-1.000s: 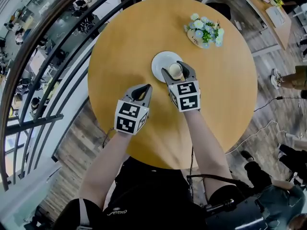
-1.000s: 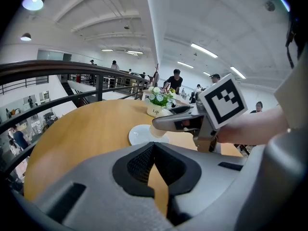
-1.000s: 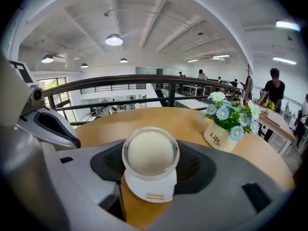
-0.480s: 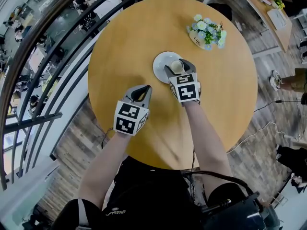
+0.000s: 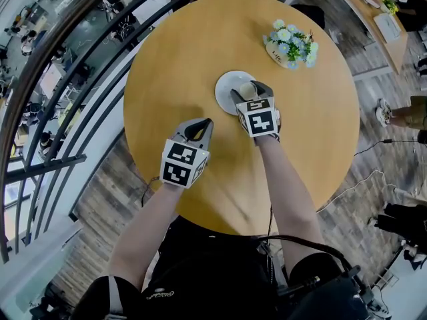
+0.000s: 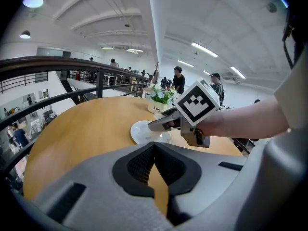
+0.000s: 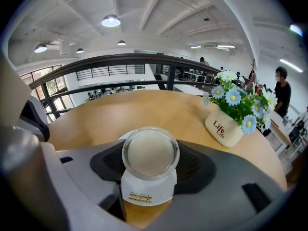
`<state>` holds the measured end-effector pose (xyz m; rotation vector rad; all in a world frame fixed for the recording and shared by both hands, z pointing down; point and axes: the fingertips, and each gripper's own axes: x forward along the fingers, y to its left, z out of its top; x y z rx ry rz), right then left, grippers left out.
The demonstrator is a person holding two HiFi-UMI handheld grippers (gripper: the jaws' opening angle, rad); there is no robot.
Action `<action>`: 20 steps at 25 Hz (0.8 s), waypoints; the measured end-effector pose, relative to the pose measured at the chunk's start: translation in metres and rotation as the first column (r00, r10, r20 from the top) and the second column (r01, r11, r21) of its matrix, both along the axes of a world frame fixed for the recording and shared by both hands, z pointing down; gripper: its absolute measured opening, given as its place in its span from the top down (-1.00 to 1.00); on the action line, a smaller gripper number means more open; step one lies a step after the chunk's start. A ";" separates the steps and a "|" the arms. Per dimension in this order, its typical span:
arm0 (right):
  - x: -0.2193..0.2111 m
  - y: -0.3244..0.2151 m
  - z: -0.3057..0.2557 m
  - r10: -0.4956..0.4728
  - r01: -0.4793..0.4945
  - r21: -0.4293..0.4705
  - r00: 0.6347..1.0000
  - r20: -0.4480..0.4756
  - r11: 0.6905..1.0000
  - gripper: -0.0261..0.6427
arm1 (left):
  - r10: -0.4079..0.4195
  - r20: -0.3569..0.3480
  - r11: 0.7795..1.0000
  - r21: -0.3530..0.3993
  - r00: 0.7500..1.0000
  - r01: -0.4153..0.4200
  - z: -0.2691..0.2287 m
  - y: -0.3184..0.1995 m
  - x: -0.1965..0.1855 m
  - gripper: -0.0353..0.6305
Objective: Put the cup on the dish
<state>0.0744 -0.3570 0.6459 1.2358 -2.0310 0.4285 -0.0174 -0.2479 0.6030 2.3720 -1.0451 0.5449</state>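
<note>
Near the middle of the round wooden surface (image 5: 200,52) lies one white dish (image 5: 225,85). The one cup (image 7: 150,154), a white tub with a clear lid, is over the dish's near right edge, clamped between the wide-set jaws of the right claw (image 5: 250,92); whether its base touches the dish cannot be told. The second claw, the left claw (image 5: 198,124), is nearer and to the left, its tips together on nothing. One pot of blue and white flowers (image 5: 291,44) stands far right.
</note>
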 end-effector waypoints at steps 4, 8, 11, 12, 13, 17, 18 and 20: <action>0.000 -0.002 0.004 -0.002 0.002 -0.012 1.000 -0.004 1.000 0.14 | 0.011 0.000 1.000 -0.007 1.000 -0.011 0.003 0.001 0.002 0.89; -0.003 -0.005 0.003 -0.008 0.008 -0.014 1.000 -0.009 1.000 0.14 | 0.018 0.000 1.000 -0.006 1.000 -0.018 0.003 0.003 0.003 0.89; -0.005 -0.005 0.004 -0.005 0.005 -0.015 1.000 -0.010 1.000 0.14 | 0.025 0.006 1.000 -0.010 1.000 -0.025 0.005 0.005 0.001 0.89; -0.005 -0.005 0.004 -0.002 0.002 -0.014 1.000 -0.010 1.000 0.14 | 0.026 0.007 1.000 -0.011 1.000 -0.026 0.006 0.006 0.001 0.89; -0.005 -0.005 0.004 -0.001 0.000 -0.013 1.000 -0.009 1.000 0.14 | 0.027 0.009 1.000 -0.012 1.000 -0.027 0.006 0.006 0.000 0.89; -0.011 -0.008 0.004 -0.008 0.008 -0.010 1.000 -0.010 1.000 0.14 | 0.020 0.007 1.000 -0.011 1.000 -0.020 0.004 0.006 -0.003 0.89; -0.012 -0.009 0.004 -0.008 0.007 -0.013 1.000 -0.005 1.000 0.14 | 0.019 0.005 1.000 -0.010 1.000 -0.019 0.004 0.006 -0.003 0.89; -0.011 -0.010 0.004 0.001 -0.001 -0.021 1.000 0.010 1.000 0.14 | 0.018 0.003 1.000 -0.008 1.000 -0.018 0.002 0.006 -0.002 0.89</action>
